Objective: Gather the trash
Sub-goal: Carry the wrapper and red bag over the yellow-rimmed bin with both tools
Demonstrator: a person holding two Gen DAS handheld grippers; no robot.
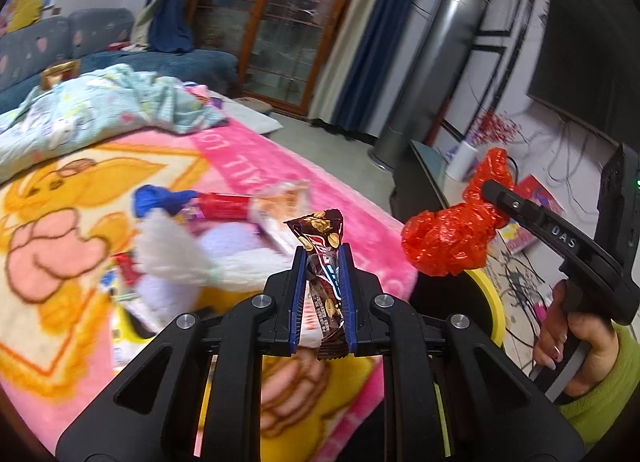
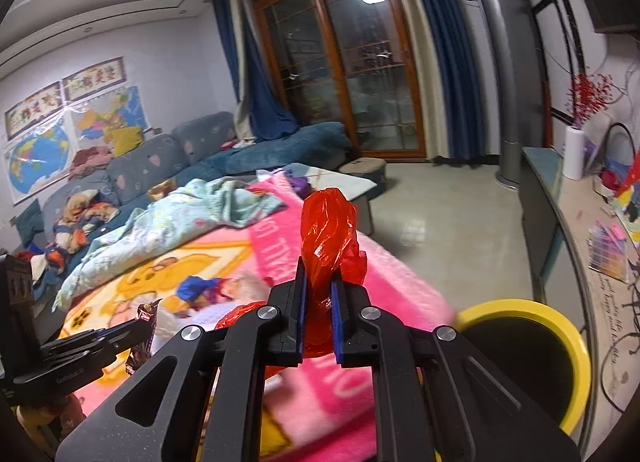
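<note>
With the left gripper (image 1: 323,258) fingers clamping a brown crinkled snack wrapper (image 1: 320,238) and the right gripper (image 2: 319,282) fingers pinching a crumpled red plastic bag (image 2: 330,229), the round yellow-rimmed bin (image 2: 576,346) lies just right of and below the right fingers, nearer that hand.

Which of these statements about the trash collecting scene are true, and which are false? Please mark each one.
1. The left claw is shut on a brown snack wrapper. True.
2. The right claw is open and holds nothing. False: it is shut on a crumpled red plastic bag.
3. The bin has a yellow rim. True.
4. The red plastic bag already lies inside the bin. False: it is in the right claw, not in the bin.
5. More litter lies on the pink blanket. True.
</note>
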